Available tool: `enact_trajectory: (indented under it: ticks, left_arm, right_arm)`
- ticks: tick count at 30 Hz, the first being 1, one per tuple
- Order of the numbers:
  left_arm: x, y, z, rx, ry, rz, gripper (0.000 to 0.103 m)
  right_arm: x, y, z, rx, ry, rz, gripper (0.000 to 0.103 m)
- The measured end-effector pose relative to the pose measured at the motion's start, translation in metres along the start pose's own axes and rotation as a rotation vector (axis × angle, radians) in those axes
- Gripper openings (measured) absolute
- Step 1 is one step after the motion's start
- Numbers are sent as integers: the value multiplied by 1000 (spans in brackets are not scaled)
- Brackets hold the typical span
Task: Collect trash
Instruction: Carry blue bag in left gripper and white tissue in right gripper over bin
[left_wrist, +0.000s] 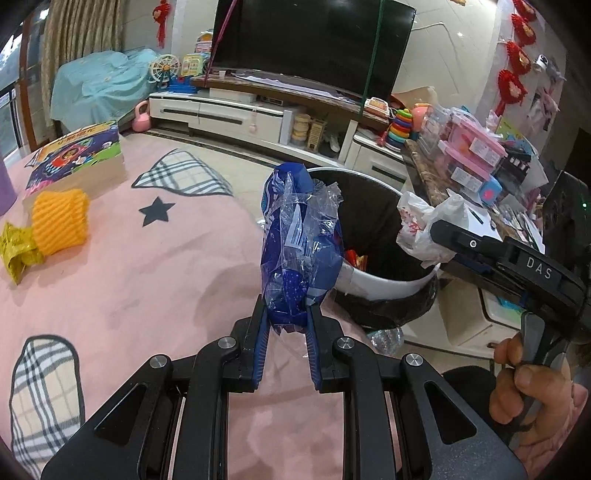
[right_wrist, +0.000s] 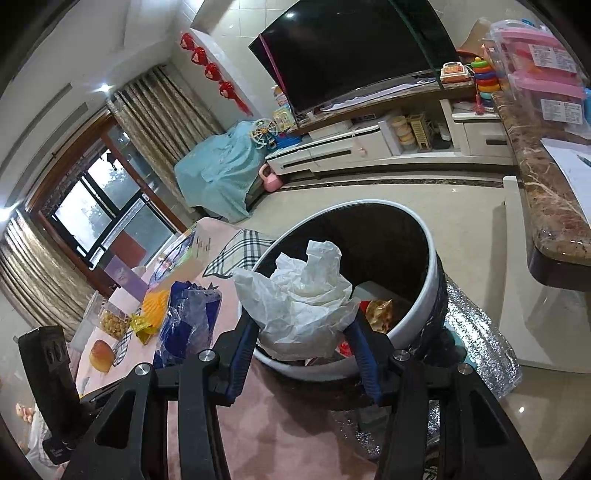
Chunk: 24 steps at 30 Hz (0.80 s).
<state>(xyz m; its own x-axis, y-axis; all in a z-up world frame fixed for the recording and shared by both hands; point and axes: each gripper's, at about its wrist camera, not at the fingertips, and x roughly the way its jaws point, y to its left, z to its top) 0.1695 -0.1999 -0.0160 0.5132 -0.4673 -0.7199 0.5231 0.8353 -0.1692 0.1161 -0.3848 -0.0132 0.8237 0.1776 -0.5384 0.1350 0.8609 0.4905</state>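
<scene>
Here, the left gripper (left_wrist: 286, 314) clamped a blue plastic wrapper (left_wrist: 299, 240), upright, just left of the trash bin (left_wrist: 384, 284). The right gripper (right_wrist: 303, 332) gripped a crumpled white bag (right_wrist: 306, 295) over the bin's near rim.

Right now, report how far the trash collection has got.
Done: some wrappers already lie in the bin. In hand: left gripper clamps a blue wrapper; right gripper holds a white bag over the bin. Left: yellow foam net and gold wrapper on the table.
</scene>
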Motion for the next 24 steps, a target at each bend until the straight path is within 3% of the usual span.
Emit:
enact_trajectory:
  ticks: [24]
  left_arm:
    - [31,-36,38,105,24,13,17]
  right_arm:
    - [17,-19,29,-3,41,-19,53]
